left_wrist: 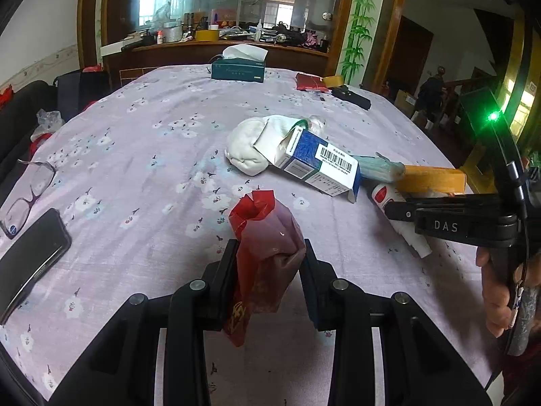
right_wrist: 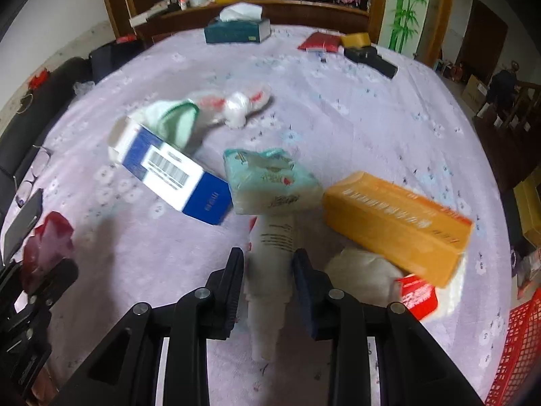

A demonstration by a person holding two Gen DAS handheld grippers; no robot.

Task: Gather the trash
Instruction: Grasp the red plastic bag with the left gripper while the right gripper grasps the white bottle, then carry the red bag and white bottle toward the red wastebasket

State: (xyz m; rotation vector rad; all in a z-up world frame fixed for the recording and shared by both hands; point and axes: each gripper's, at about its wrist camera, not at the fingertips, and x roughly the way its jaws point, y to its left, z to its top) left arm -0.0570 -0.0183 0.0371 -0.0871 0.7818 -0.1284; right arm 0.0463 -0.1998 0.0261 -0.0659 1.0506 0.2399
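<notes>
Two tools are in use, one in each hand, and we find both pressed onto a piece of trash. We read the left tool (left_wrist: 268,264) as pinching the red bag (left_wrist: 267,237), which is crumpled thin plastic; its neck stands up between the pads and its lower end hangs below them, showing gold print that we cannot read. A light, soft item needs a firm pinch at the bunched middle, which is where the pads sit.

We see the right tool (right_wrist: 268,270) pinching a white tube (right_wrist: 272,257) across its body. Dark printed lines on the tube are blurred and illegible. The tube lies lengthwise along the fingers, so the pads close on its narrow sides, in our judgement the steadier grip.

Remaining trash sits clustered mid-desk on the lilac flowered cloth (left_wrist: 152,142):
- blue box (left_wrist: 321,165), open at one end, with a barcode and small print too fine to read;
- white wad (left_wrist: 247,145), touching the box;
- teal pack (right_wrist: 270,179), just beyond the tube;
- orange box (right_wrist: 399,223), its white lettering blurred;
- red-and-white wrapper (right_wrist: 417,296) beside the orange box.

We can read "DAS" on the right tool's body in the left view. A red basket (right_wrist: 517,348) at the desk's right edge is our likely drop point. Glasses (left_wrist: 30,196) and a phone (left_wrist: 30,253) at the left are not trash.
</notes>
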